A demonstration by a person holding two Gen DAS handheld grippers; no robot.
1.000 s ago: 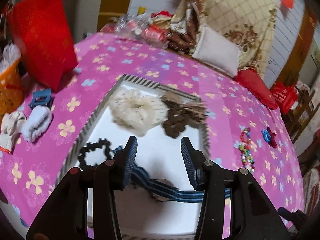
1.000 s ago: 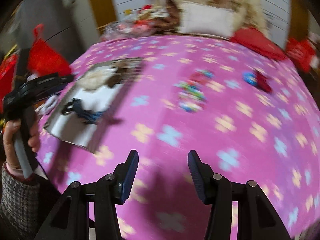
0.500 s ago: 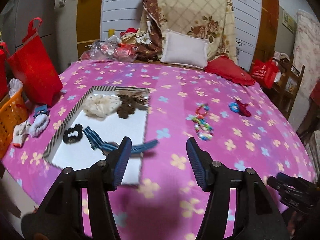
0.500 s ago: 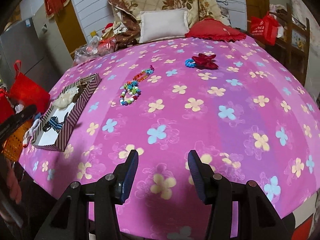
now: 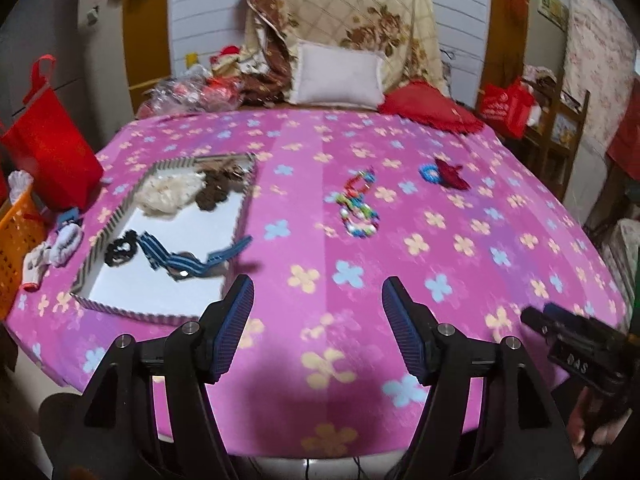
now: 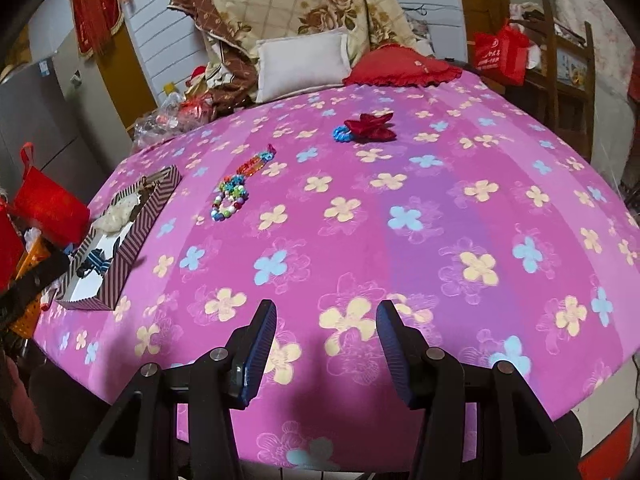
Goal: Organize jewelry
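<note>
Now the left gripper (image 5: 318, 326) and right gripper (image 6: 326, 354) both hang spread and empty; the multicoloured bead bracelets (image 6: 231, 197) lie ahead-left of the right one, apparently touching each other, with the striped shallow box (image 5: 240, 216) ahead-left of the left one.

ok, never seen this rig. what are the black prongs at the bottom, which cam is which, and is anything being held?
No robot here: a person holds a two-finger gripper in each hand, with a fisheye camera on each looking along its fingers. The prongs are those fingers. One picture shows the left gripper, the other the right gripper. Both are open and hold nothing.

On the pink flowered tablecloth sits a striped tray with scrunchies and a blue striped band. Outside the tray lie colourful bead bracelets and a red bow beside a blue hair tie.
</note>
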